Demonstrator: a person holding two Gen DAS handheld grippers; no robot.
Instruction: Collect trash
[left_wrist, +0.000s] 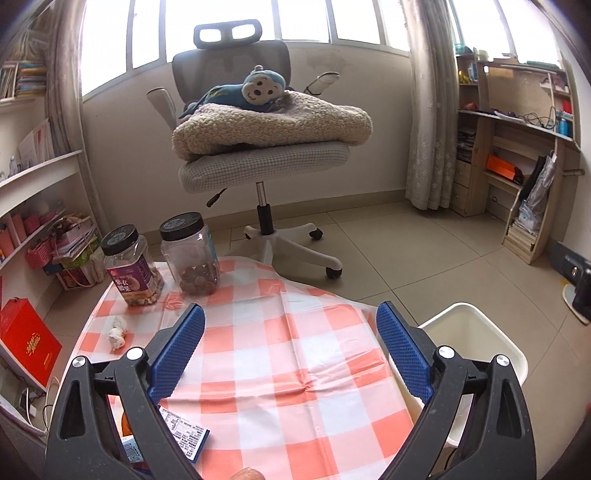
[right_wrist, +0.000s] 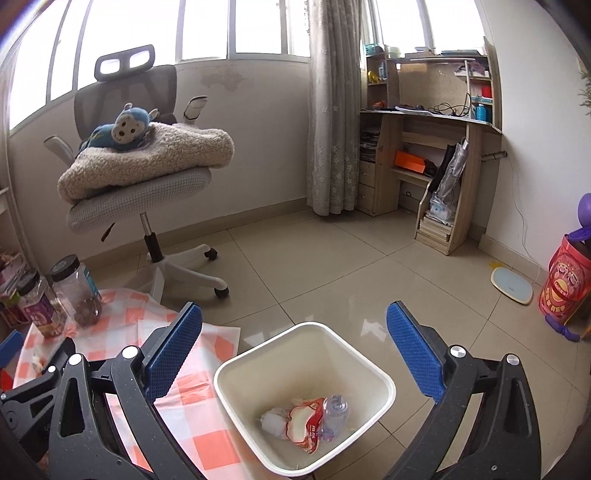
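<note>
Blue ribbed pads of the left gripper (left_wrist: 290, 314) stand spread wide with nothing between them, above an orange-and-white checked cloth (left_wrist: 280, 354). Near its left finger lies a small printed carton (left_wrist: 184, 435) with a white label of tiny text too small to read. Farther left on the cloth sits a crumpled white tissue (left_wrist: 118, 332). At the far edge stand two black-lidded clear jars: the left jar (left_wrist: 131, 271) carries a purple label with Chinese characters, the right jar (left_wrist: 192, 254) a blue label, its writing unreadable. A red box (left_wrist: 27, 341) with gold lettering leans at the far left on the floor.

The right gripper (right_wrist: 293, 323) is likewise spread wide and empty, over a white bin (right_wrist: 373, 373) standing on the floor just right of the cloth. Inside the bin lie a red-and-white snack wrapper (right_wrist: 304, 424), a crushed clear bottle (right_wrist: 334, 410) and a wad of white paper (right_wrist: 271, 421).
</note>
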